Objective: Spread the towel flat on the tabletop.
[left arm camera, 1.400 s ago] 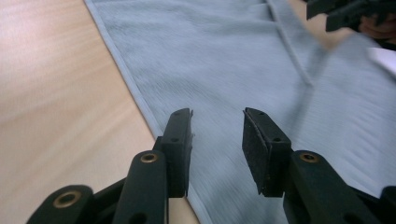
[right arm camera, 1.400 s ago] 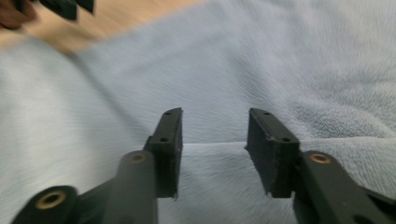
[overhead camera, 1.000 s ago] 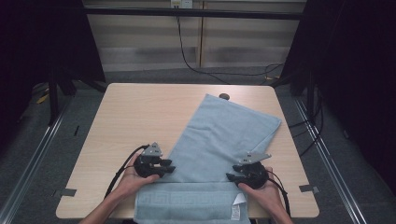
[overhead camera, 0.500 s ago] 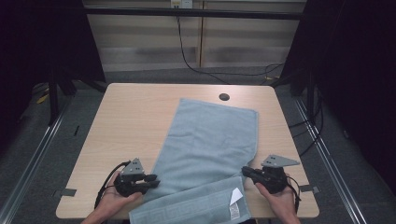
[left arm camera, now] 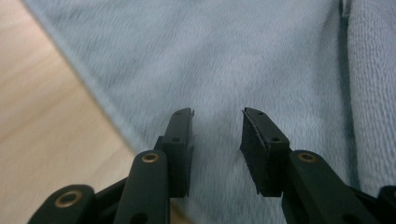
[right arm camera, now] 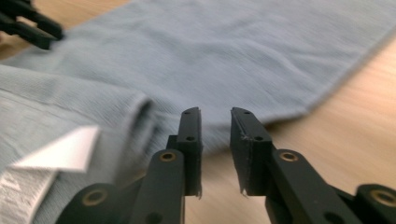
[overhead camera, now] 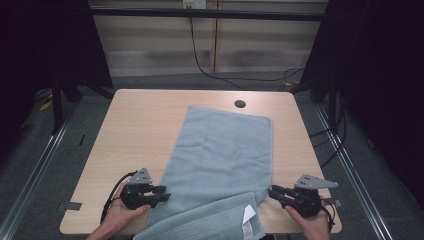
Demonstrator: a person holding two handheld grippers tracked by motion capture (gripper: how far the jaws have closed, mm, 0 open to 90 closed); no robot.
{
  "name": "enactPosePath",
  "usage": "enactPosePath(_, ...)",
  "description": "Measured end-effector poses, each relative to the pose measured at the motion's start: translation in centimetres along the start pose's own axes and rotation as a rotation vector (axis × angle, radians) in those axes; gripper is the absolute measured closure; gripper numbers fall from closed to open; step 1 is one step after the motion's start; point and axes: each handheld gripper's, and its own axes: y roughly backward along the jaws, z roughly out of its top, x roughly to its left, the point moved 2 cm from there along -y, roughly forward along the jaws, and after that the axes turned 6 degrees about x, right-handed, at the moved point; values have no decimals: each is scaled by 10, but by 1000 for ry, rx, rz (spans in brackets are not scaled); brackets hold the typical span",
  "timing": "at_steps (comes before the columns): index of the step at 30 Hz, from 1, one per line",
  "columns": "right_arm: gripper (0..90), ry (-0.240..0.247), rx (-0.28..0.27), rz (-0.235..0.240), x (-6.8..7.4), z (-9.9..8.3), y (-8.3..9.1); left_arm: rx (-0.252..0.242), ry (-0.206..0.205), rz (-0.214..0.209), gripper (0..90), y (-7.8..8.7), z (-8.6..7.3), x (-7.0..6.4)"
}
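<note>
Pale wood tabletop (overhead camera: 140, 130) under dim light, dark curtains and a wall panel behind it, carries a light blue towel (overhead camera: 225, 155) and little else. Starting at the left claw (overhead camera: 162, 192): its jaws stand apart with a narrow gap between them and nothing in it, and in the left gripper view (left arm camera: 217, 133) they point over the towel's left edge, pile beneath and bare wood just to the side. The right claw (overhead camera: 272, 190) is likewise parted and empty; in the right gripper view (right arm camera: 215, 140) it sits just beside the towel's right edge near the folded part, not touching cloth as far as can be told. Outward from both, the towel's near end is turned back over itself into a band along the front edge of the tabletop, with a white label (overhead camera: 248, 215) showing at its right corner. That first fold looks made, both claws having let go; what seems left is to take the cloth up anew and fold it further, since most of its length lies flat and open. Its long axis runs from the near edge away toward the far side, leaning a little to the right, the far end stopping just short of a small dark hole (overhead camera: 240, 104) in the tabletop.
</note>
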Motion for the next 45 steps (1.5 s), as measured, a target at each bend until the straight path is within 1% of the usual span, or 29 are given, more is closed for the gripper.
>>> enactPosePath(1,715,9,-1,11,3,7,-4,-14,0,-8,630,-2,5,0)
enactPosePath(3,694,26,-19,38,8,23,-12,-1,-6,-11,625,-7,12,2)
enactPosePath(4,691,37,-24,63,10,30,-18,2,-2,-6,622,-10,14,4)
enactPosePath(6,690,61,-5,96,17,42,-34,20,13,2,620,-18,14,6)
enactPosePath(8,704,73,45,125,21,45,-53,16,-10,7,616,-18,11,5)
enactPosePath(10,702,98,95,107,27,40,-66,15,-8,15,614,-15,7,2)
enactPosePath(11,693,111,108,124,31,35,-68,15,2,9,605,-13,5,1)
enactPosePath(13,683,110,113,127,36,26,-64,27,24,1,585,-7,-1,-3)
enactPosePath(14,682,106,113,148,40,19,-59,22,26,-5,571,-5,-3,-5)
enactPosePath(15,680,108,117,154,42,15,-57,19,25,-8,570,-4,-6,-6)
enactPosePath(19,647,126,152,161,50,-1,-48,25,61,-31,570,4,-13,-10)
enactPosePath(20,624,122,158,161,51,-4,-46,27,68,-38,570,6,-16,-12)
enactPosePath(22,503,114,152,158,54,-9,-43,26,79,-39,565,8,-19,-14)
enactPosePath(23,471,103,158,152,55,-10,-44,26,74,-35,558,8,-20,-15)
enactPosePath(24,463,112,164,158,56,-12,-45,23,70,-31,552,8,-20,-16)
enactPosePath(26,459,146,186,145,59,-11,-50,28,62,-30,543,8,-19,-16)
enactPosePath(27,498,165,195,140,60,-9,-54,27,66,-32,544,8,-20,-16)
enactPosePath(28,612,187,196,123,61,-8,-55,25,69,-32,547,8,-20,-16)
enactPosePath(29,699,202,197,106,62,-8,-55,24,67,-27,558,9,-21,-16)
enactPosePath(31,856,203,197,99,62,-8,-54,25,62,-20,583,10,-22,-15)
enactPosePath(32,889,189,192,99,62,-9,-51,22,67,-21,596,10,-22,-15)
enactPosePath(35,900,161,164,104,59,-10,-41,21,91,-21,599,11,-23,-16)
enactPosePath(37,900,152,152,105,56,-11,-30,22,84,-22,598,13,-26,-19)
enactPosePath(39,900,150,152,80,54,-14,-18,21,92,-23,598,15,-29,-22)
enactPosePath(40,900,154,146,71,53,-16,-9,22,86,-23,598,16,-30,-24)
enactPosePath(41,900,141,127,60,50,-18,2,28,87,-24,598,17,-31,-26)
enactPosePath(42,900,132,125,54,48,-20,9,31,86,-24,598,17,-31,-27)
enactPosePath(43,900,129,127,37,48,-22,13,36,77,-14,598,18,-32,-28)
enactPosePath(45,900,140,161,-28,43,-28,24,50,58,0,606,18,-31,-28)
